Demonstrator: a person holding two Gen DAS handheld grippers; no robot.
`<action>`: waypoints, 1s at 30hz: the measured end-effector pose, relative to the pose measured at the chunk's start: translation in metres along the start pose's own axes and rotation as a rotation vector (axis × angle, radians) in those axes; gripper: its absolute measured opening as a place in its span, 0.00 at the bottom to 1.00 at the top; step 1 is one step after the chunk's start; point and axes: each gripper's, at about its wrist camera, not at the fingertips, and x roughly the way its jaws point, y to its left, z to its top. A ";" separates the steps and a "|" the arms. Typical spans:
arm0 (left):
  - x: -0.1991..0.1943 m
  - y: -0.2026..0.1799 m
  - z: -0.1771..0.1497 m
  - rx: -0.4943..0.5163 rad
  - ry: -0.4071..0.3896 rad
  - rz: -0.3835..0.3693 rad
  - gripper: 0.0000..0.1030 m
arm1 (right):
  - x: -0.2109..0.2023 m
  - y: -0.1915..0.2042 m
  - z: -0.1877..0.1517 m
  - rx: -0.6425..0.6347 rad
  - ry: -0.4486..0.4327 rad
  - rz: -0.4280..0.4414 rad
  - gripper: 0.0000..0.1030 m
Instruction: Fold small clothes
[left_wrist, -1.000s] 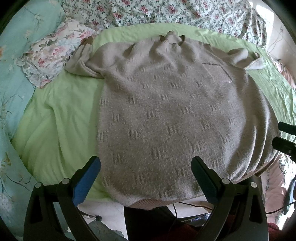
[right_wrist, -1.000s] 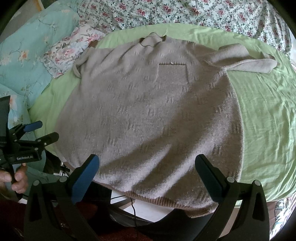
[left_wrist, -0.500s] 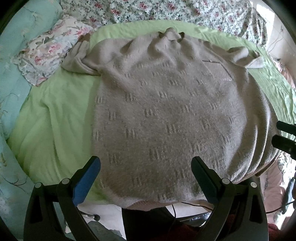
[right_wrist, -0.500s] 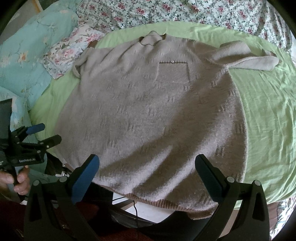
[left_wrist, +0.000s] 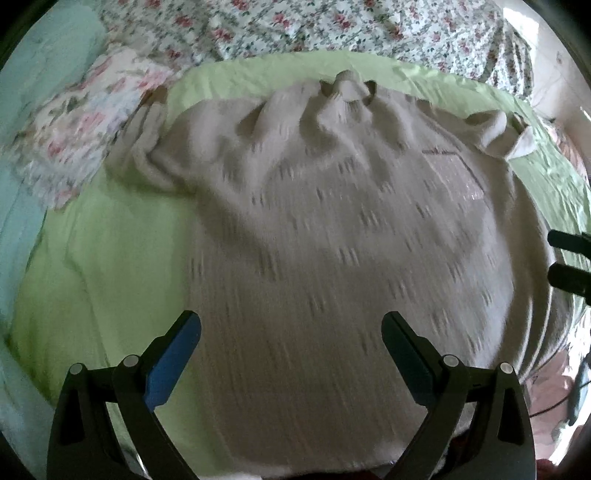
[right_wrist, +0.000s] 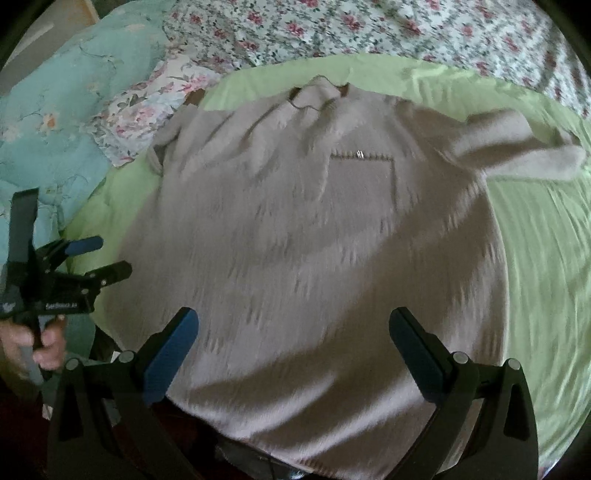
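- Hovering over the near hem of the sweater (left_wrist: 332, 258), the left claw (left_wrist: 291, 354) has its jaws spread wide and grips nothing; its blue-padded left finger sits over the edge where knit meets sheet, the right finger over the knit.
- Spread just as wide, the right claw (right_wrist: 293, 350) is also released — both fingers hang above the lower part of the sweater with nothing between them.
- Each claw shows in the other's view: the left one at the left edge of the right wrist view, gripped by the person's hand (right_wrist: 37, 343), the right one as two dark finger tips at the right edge of the left wrist view.
- The beige knit sweater lies spread front-up on the bed, collar (right_wrist: 319, 96) at the far side, hem toward the claws and hanging a little over the bed's near edge.
- A chest pocket (right_wrist: 360, 177) with a small metal detail on its top seam shows below the collar.
- One sleeve (right_wrist: 517, 155) stretches out to the right; the other sleeve (left_wrist: 144, 147) is bunched at the left.
- Under the sweater lies a light green sheet (right_wrist: 535, 258).
- Farther out — a floral pillow (right_wrist: 147, 110), a teal quilt (right_wrist: 55, 122) at the left, and a flowered bedspread (right_wrist: 369, 26) across the far side.
- Both views are motion-blurred, so fine knit detail is unclear.
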 end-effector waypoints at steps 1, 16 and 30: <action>0.003 0.003 0.009 0.010 -0.010 -0.002 0.96 | 0.002 -0.003 0.006 -0.003 -0.003 -0.001 1.00; 0.108 0.048 0.214 0.141 -0.073 -0.068 0.96 | 0.063 -0.093 0.159 0.021 -0.076 0.020 0.95; 0.216 0.064 0.252 0.200 0.051 -0.186 0.82 | 0.170 -0.155 0.268 -0.061 -0.019 -0.068 0.86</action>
